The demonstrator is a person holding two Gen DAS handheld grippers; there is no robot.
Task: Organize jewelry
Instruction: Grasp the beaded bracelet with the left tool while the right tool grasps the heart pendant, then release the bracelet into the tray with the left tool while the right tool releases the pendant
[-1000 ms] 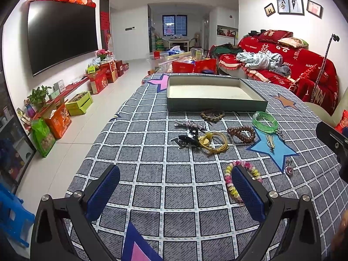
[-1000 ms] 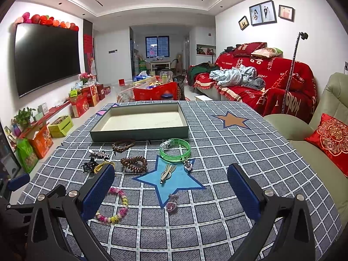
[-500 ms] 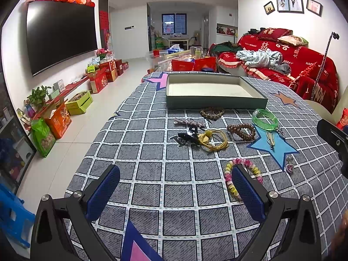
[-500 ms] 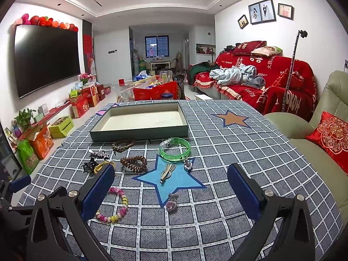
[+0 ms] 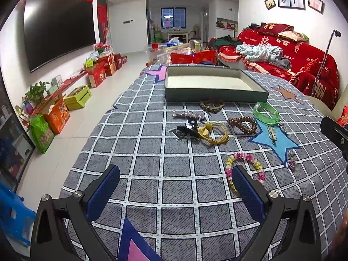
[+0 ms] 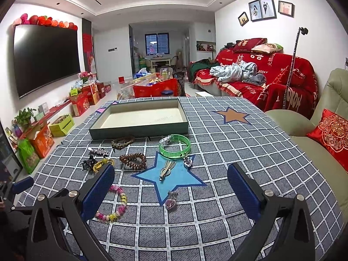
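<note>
Both claws hung over the near edge of the worktop (image 6: 250,134), neither carrying anything. Left claw (image 5: 175,190): jaws spread wide, checked cloth between them. Right claw (image 6: 170,188): likewise spread, nothing between the pads.

Jewelry lay loose on the cloth, none yet in the open tray (image 6: 139,128) at twelve o'clock.

- Pastel bead bracelet (image 5: 244,169): nearest piece, partly behind the left claw's right-hand finger; from the right wrist view it sat at about eight o'clock. Looked like beads on a string: light, floppy, likely to sag and roll. Best pinched across one strand at the rim, not across the whole loop.
- Green bangle (image 6: 175,145): at twelve o'clock from the right claw, just short of the tray. Looked rigid, glossy, probably slick and brittle. Grip across the wall of the band, gently.
- Brown bead coil (image 6: 133,161): stacked loops, probably springy; take several loops together.
- Yellow cord (image 5: 214,131) touched the black clip (image 5: 187,130); a tangle seemed possible, one might drag the other.
- Gold hair clip (image 6: 165,168) lay flat on the blue star (image 6: 171,179): thin, stiff, hard to get under; pinch its long edges.
- Pink heart pendant (image 6: 171,202) at the star's near point: small, hard, likely to skid.
- Dark bracelet (image 6: 122,141) sat just beside the tray's front wall.
</note>
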